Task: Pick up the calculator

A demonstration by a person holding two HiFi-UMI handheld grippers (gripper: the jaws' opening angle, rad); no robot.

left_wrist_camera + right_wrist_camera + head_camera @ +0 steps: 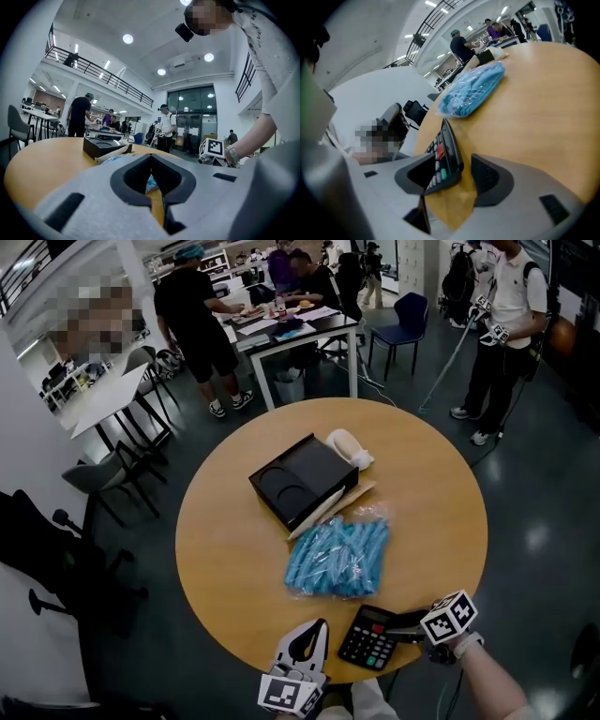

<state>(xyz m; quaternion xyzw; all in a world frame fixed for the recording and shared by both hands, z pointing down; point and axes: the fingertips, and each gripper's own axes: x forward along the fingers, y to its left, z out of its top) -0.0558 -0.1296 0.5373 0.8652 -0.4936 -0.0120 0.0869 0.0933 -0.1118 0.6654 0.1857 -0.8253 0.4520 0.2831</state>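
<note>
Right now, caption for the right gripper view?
Right gripper, jaws open, straddles the calculator on the table.

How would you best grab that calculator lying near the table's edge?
Probably by its right-hand end, coming in from the right at a downward slant. The calculator is slim and lies close to the table's near rim, and the open right gripper has that end between its jaws.

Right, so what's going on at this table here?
A person works two handheld grippers at a round wooden table. The right gripper has its jaws open on either side of the calculator, which lies at the table's near edge, not yet gripped. The left gripper is shut and empty beside it. A blue bag and black box lie further in.
</note>
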